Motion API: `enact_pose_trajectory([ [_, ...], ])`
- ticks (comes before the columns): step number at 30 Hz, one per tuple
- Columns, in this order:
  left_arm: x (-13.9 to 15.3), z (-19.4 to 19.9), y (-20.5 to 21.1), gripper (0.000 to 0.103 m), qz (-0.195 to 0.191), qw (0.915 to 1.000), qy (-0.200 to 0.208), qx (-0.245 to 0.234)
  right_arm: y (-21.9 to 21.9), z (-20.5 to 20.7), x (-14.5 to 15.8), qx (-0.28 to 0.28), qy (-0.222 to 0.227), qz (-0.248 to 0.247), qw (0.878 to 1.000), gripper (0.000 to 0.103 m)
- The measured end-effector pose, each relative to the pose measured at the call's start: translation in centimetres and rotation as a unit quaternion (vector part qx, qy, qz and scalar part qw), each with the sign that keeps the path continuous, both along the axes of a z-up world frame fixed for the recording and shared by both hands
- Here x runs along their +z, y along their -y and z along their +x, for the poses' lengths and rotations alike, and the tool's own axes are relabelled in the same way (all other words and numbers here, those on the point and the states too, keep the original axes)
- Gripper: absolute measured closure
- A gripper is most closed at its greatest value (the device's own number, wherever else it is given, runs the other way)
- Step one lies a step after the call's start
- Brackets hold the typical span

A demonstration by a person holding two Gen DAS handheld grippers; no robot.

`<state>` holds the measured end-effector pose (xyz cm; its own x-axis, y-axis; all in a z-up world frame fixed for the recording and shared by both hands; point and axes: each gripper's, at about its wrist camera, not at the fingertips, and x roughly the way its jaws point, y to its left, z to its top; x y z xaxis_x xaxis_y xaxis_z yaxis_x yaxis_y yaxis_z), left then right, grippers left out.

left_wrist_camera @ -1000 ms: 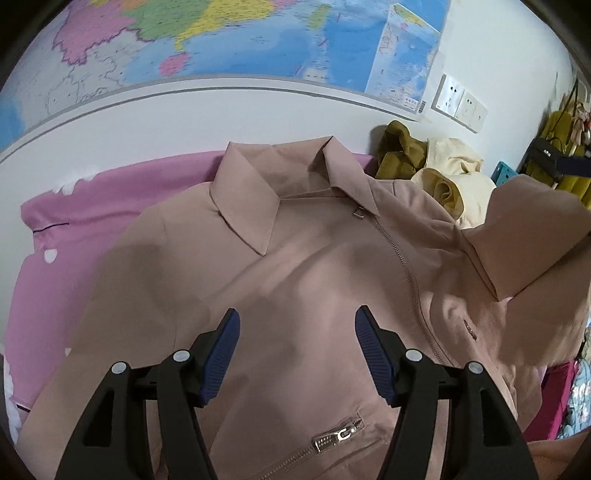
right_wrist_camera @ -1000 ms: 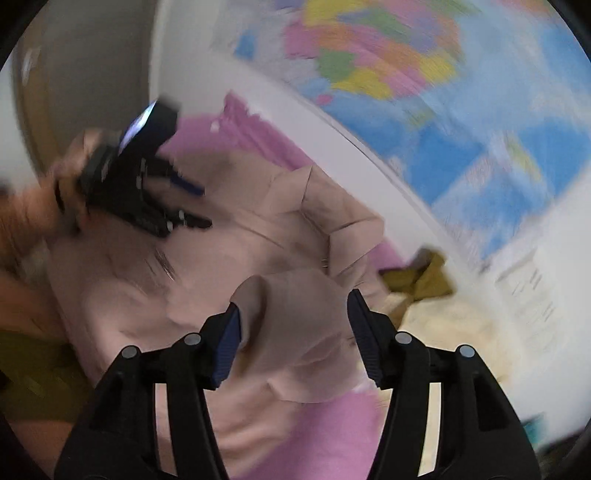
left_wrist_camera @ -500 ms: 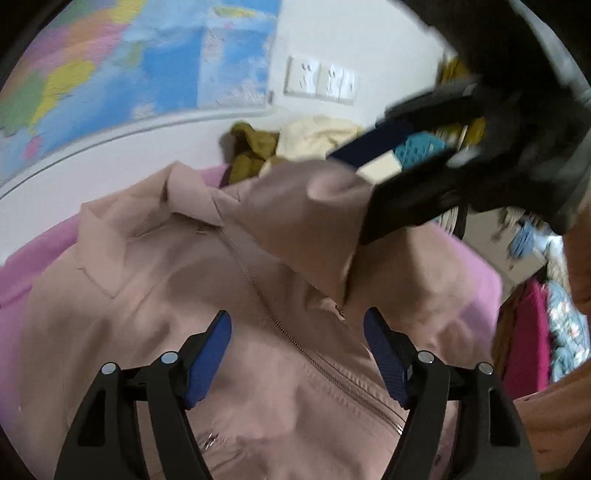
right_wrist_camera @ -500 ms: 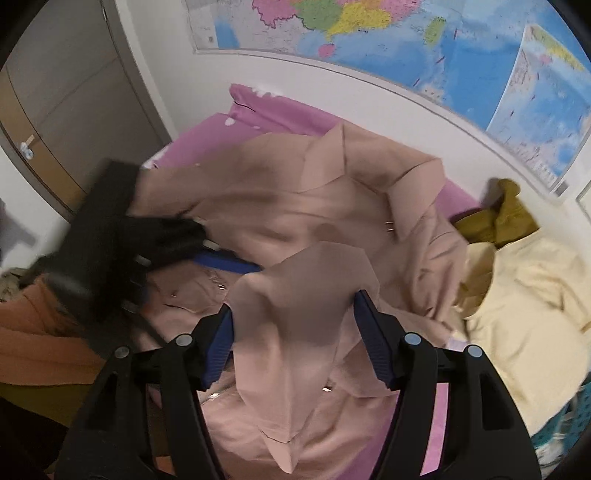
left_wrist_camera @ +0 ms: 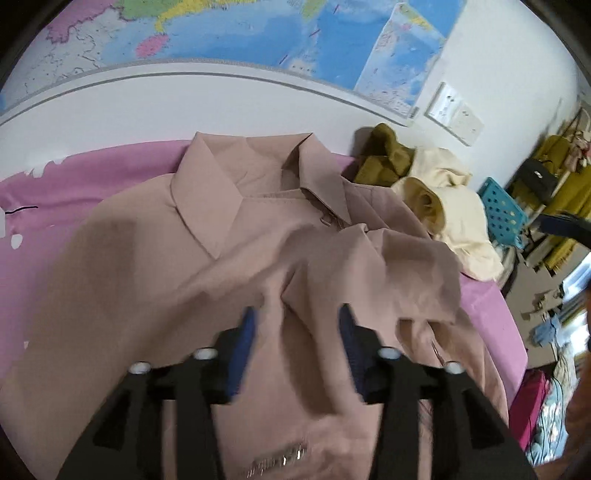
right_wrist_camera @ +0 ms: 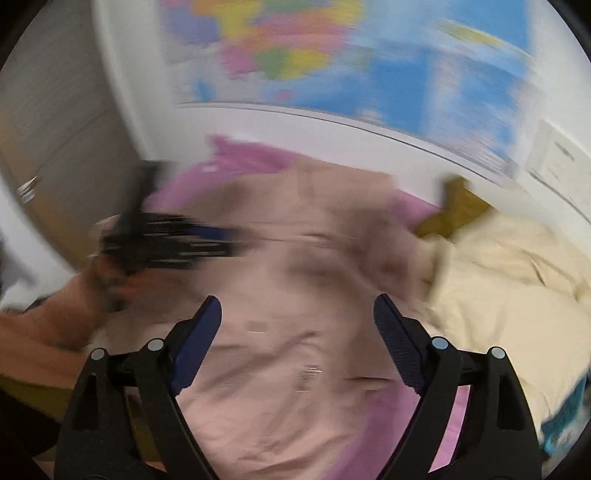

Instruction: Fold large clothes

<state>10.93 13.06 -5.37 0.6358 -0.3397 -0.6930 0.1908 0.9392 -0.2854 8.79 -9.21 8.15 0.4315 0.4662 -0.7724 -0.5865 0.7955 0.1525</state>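
Note:
A dusty-pink zip jacket (left_wrist_camera: 155, 280) lies collar-up on the pink bedsheet (left_wrist_camera: 74, 177). Its right sleeve (left_wrist_camera: 417, 266) is folded in across the front. My left gripper (left_wrist_camera: 297, 332) hovers low over the chest with its jaws closing; a ridge of fabric runs up between the blue pads (left_wrist_camera: 243, 343), and they do not press on it. In the blurred right wrist view my right gripper (right_wrist_camera: 299, 328) hangs over the jacket (right_wrist_camera: 295, 350), its jaws opening wide with nothing in them. The left gripper (right_wrist_camera: 166, 240) shows there at the left, held by a hand (right_wrist_camera: 92, 295).
A cream garment (left_wrist_camera: 454, 218) and an olive one (left_wrist_camera: 380, 158) are heaped at the bed's far right. A map (left_wrist_camera: 258, 33) covers the wall behind. A blue crate (left_wrist_camera: 500, 218) and clutter stand beyond the bed's right edge. A wooden door (right_wrist_camera: 55, 147) is on the left.
The right gripper has let go of the sleeve, which now lies across the jacket front, and its jaws have widened. The left gripper swung back toward the collar and its jaws have narrowed.

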Motion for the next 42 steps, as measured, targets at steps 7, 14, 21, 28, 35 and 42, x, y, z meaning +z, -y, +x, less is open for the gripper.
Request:
enact_pose_trajectory([
  [7, -0.3, -4.7, 6.2, 0.019, 0.107, 0.986, 0.051, -0.118, 7.6, 4.9, -11.4, -0.133, -0.117, 0.088, 0.98, 0.023],
  [14, -4.4, -0.2, 5.0, 0.096, 0.107, 0.9885, -0.045, -0.097, 9.6, 5.5, -17.2, -0.149, -0.166, 0.202, 0.954, 0.027],
  [21, 0.3, -0.6, -8.0, 0.099, -0.014, 0.9989, -0.017, 0.042, 8.8, 3.8, -14.0, -0.094, -0.103, 0.223, 0.965, 0.048],
  [28, 0.3, -2.1, -9.7, 0.057, 0.043, 0.9961, -0.037, 0.068, 7.2, 4.8, -12.3, -0.107, -0.042, 0.146, 0.983, 0.044],
  [35, -0.8, -2.4, -6.8, 0.037, 0.115, 0.9923, -0.037, 0.028, 6.6, 10.4, -16.0, -0.133, -0.13, 0.147, 0.972, 0.041],
  [42, -1.8, -0.9, -8.0, 0.1, 0.119, 0.9902, -0.049, 0.054, 8.1, 9.5, -11.2, -0.133, -0.033, 0.175, 0.975, 0.098],
])
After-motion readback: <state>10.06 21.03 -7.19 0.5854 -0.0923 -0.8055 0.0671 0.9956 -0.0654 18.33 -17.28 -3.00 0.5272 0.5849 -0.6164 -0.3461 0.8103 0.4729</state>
